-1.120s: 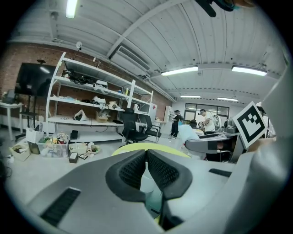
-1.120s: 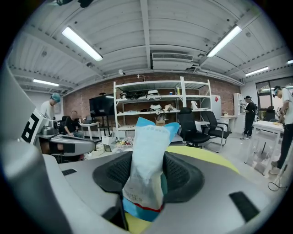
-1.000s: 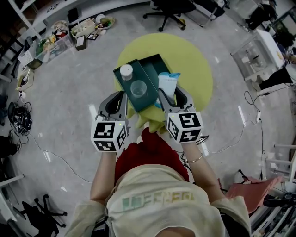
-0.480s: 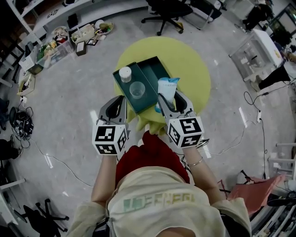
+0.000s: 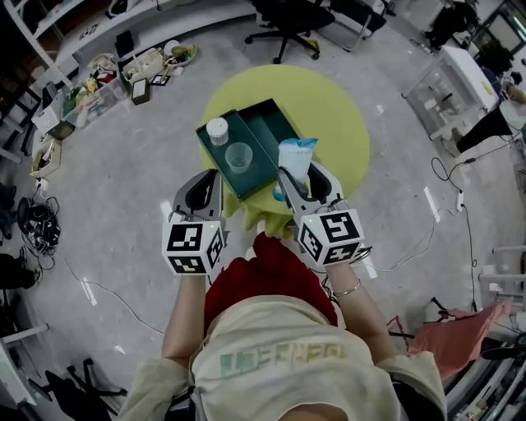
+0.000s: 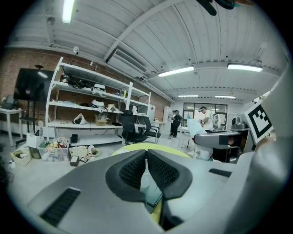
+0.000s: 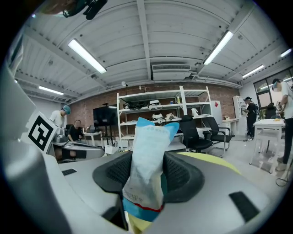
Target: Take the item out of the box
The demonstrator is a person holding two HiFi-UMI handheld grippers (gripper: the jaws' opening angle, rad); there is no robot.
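A dark green open box (image 5: 274,125) lies on the round yellow table (image 5: 333,107). Inside it stand a white-capped bottle (image 5: 218,130) and a clear cup (image 5: 238,155). My right gripper (image 5: 301,176) is shut on a light blue and white pouch (image 5: 294,156), held upright just right of the box's near corner. In the right gripper view the pouch (image 7: 149,151) sticks up between the pads of the right gripper (image 7: 147,176). My left gripper (image 5: 207,182) hovers at the box's near left edge. Its pads are together with nothing between them, as the left gripper view shows at the left gripper (image 6: 146,160).
An office chair (image 5: 296,20) stands beyond the table. Bins and clutter (image 5: 115,74) lie on the floor at the far left, with cables (image 5: 37,226) nearer. A clear cabinet (image 5: 448,94) is at the right. The person's red lap (image 5: 267,271) is against the table's near edge.
The right gripper with the pouch has drawn a little back toward me, away from the box. The left gripper has hardly moved.
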